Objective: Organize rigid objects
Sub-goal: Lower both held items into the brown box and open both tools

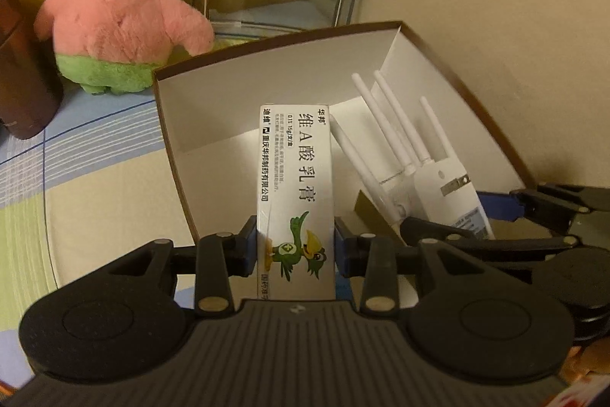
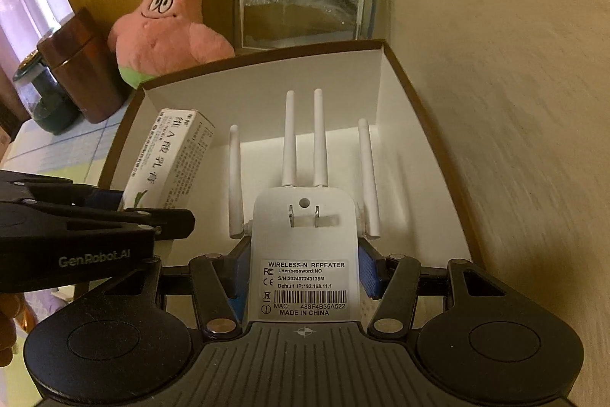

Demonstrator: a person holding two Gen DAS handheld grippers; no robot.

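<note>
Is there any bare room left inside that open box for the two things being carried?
Yes. The open box has bare white floor along its back wall, beyond the repeater antennas, and by its left wall past the ointment carton. It is crowded outside, behind the left corner: the pink plush and brown canister.

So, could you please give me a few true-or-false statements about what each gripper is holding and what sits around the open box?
1. The left gripper grips a medicine carton. True.
2. The right gripper is empty. False: it is clamped on a white wireless repeater.
3. The repeater has four antennas. True.
4. The white-lined box has its lid on. False: it is open at the top.
5. A pink plush star stands behind the box. True.
6. The plush lies inside the box. False: it is outside, on the striped cloth.
</note>
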